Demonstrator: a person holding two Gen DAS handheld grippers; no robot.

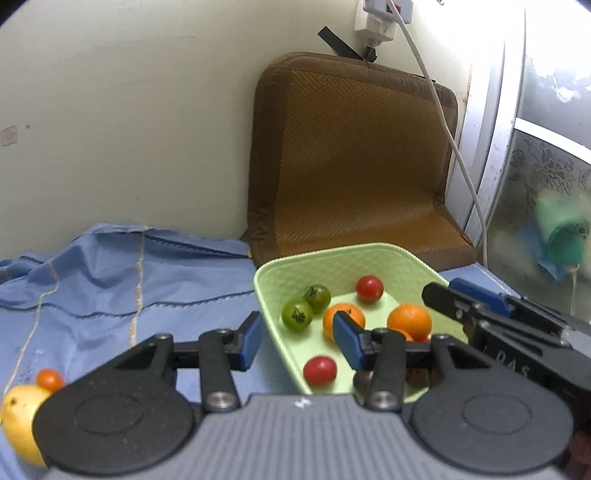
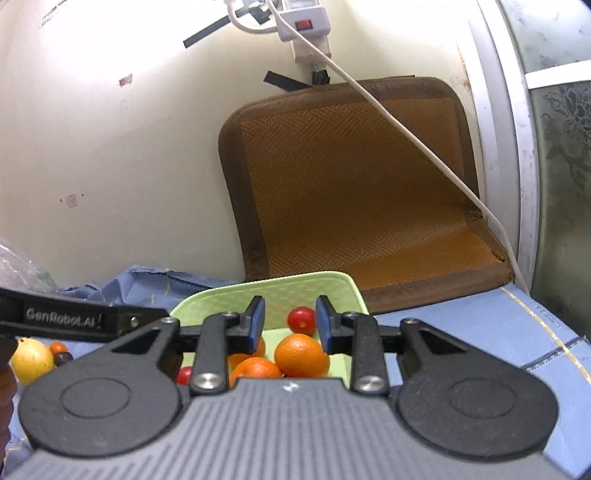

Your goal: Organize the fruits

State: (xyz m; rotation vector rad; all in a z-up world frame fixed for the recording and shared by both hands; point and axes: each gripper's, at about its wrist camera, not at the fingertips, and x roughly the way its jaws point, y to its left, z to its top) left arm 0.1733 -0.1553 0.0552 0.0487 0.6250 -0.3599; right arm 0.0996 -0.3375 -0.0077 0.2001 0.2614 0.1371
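A light green tray [image 1: 332, 264] sits on a blue cloth and holds two green tomatoes [image 1: 297, 315], two red tomatoes [image 1: 369, 289] and oranges [image 1: 409, 319]. My left gripper [image 1: 299, 341] is open and straddles the tray's left rim, with its right finger over the tray and nothing pressed between the pads. A red tomato [image 1: 320, 370] lies just below that gap. My right gripper [image 2: 290, 328] hovers open over the tray [image 2: 295, 288], above an orange [image 2: 302, 354] and short of a red tomato [image 2: 301, 320]. A yellow lemon [image 1: 20, 424] and a small orange tomato [image 1: 50, 380] lie on the cloth at the left.
A brown woven mat [image 1: 354, 162] leans against the wall behind the tray, and a white cable [image 1: 439, 122] hangs across it from a power strip [image 2: 304, 22]. A window frame [image 1: 491, 147] borders the right side. Crumpled plastic [image 2: 18, 266] lies at the far left.
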